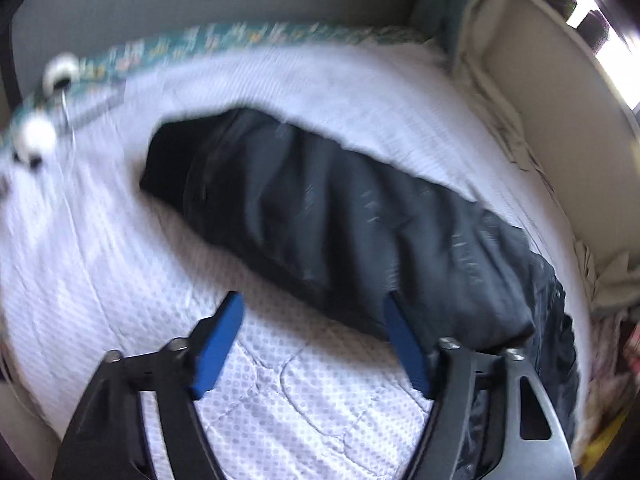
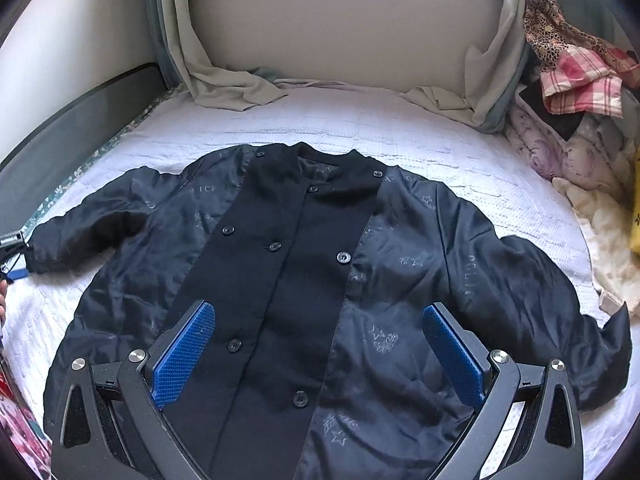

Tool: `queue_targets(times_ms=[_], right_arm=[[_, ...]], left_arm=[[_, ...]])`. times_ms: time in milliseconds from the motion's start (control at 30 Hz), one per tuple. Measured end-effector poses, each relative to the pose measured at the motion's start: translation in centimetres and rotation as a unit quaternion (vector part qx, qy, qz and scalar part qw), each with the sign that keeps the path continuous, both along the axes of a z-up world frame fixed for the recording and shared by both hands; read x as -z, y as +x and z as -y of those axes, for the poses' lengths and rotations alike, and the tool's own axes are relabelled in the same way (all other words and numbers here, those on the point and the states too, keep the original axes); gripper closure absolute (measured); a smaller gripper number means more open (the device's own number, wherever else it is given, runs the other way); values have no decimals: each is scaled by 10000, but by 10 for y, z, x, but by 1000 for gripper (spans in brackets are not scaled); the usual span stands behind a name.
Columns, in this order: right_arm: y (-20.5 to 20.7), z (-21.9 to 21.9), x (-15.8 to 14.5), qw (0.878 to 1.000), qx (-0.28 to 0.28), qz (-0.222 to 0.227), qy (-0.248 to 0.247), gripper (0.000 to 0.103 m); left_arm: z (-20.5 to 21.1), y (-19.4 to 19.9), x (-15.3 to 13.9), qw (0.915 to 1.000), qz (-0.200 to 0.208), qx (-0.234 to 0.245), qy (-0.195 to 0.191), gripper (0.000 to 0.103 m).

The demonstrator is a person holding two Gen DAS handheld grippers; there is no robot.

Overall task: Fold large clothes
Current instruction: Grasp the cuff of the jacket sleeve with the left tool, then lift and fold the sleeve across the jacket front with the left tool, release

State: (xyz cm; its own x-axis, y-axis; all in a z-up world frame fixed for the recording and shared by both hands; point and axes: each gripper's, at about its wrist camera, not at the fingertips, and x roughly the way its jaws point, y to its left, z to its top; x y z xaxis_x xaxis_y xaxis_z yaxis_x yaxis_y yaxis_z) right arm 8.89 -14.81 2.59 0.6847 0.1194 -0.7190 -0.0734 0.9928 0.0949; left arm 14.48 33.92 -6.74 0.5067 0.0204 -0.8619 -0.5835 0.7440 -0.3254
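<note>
A large dark navy jacket [image 2: 304,280] lies spread flat on a white quilted bed [image 2: 360,120], front up, with black buttons down the middle and both sleeves out to the sides. My right gripper [image 2: 318,316] is open and empty, hovering over the jacket's lower front. In the blurred left wrist view, one jacket sleeve [image 1: 320,216] lies across the bed. My left gripper [image 1: 312,312] is open and empty at the near edge of that sleeve, its right finger [image 1: 404,340] against the fabric. The left gripper's tip also shows in the right wrist view [image 2: 16,272] by the left cuff.
Grey curtains [image 2: 224,80] drape onto the bed's far end below a window. A pile of clothes and bedding [image 2: 576,92] sits along the right side. A dark bed rail [image 2: 60,140] runs along the left. Two white round objects [image 1: 60,72] lie near the patterned bed edge.
</note>
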Motion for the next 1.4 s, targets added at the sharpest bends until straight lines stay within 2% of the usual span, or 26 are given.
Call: queue_targets(times_ms=[67, 133, 333, 467, 500, 533, 567, 600, 667, 767, 833, 900, 1000, 1100, 1167, 1267, 1400], right_arm=[[4, 0, -1, 10000, -14, 25, 15, 0], [7, 0, -2, 10000, -29, 19, 77, 0], [12, -2, 0, 9997, -103, -43, 231, 0], [14, -2, 6, 9997, -87, -126, 181, 0], [14, -1, 7, 9997, -77, -153, 172, 0], [14, 0, 8, 9997, -67, -173, 166, 0], [15, 2, 10, 9997, -48, -196, 152, 0], [15, 3, 12, 9997, -30, -213, 135, 0], [16, 6, 14, 9996, 5, -243, 108, 0], [17, 10, 15, 9996, 70, -273, 99, 0], [16, 13, 13, 9995, 117, -257, 109, 0], [14, 14, 9, 9996, 163, -201, 82, 0], [8, 16, 2, 9996, 270, -88, -37, 0], [1, 21, -4, 9993, 369, -5, -107, 0], [-3, 28, -6, 9989, 458, 0, -41, 0], [-7, 42, -8, 9982, 587, -20, 127, 0], [-13, 58, -13, 9971, 740, 61, 170, 0]], left_arm=[[-14, 1, 18, 9984, -64, -209, -515, 35], [-27, 0, 32, 9936, 63, -461, -1026, 35], [-46, 9, 51, 9782, 597, -924, -1759, 33], [-54, 12, 65, 9674, 894, -1249, -2014, 34], [-55, 13, 66, 9648, 965, -1307, -2069, 39], [-56, 14, 68, 9636, 989, -1328, -2101, 54], [-56, 16, 69, 9632, 991, -1286, -2141, 64], [-55, 18, 71, 9620, 1003, -1205, -2235, 84], [-58, 18, 71, 9578, 1110, -1182, -2373, 89], [-51, 12, 48, 9652, 1251, -1062, -2036, 92], [-38, 12, 15, 9723, 1480, -837, -1602, 92], [-22, 9, -14, 9743, 1741, -601, -1299, 92], [16, 0, -67, 9713, 2257, -104, -738, 92], [72, -7, -117, 9607, 2725, 530, -74, 92], [117, -17, -145, 9478, 3001, 1036, 289, 92], [183, -25, -160, 9317, 3152, 1707, 588, 91], [265, -7, -145, 9165, 2926, 2605, 812, 90]])
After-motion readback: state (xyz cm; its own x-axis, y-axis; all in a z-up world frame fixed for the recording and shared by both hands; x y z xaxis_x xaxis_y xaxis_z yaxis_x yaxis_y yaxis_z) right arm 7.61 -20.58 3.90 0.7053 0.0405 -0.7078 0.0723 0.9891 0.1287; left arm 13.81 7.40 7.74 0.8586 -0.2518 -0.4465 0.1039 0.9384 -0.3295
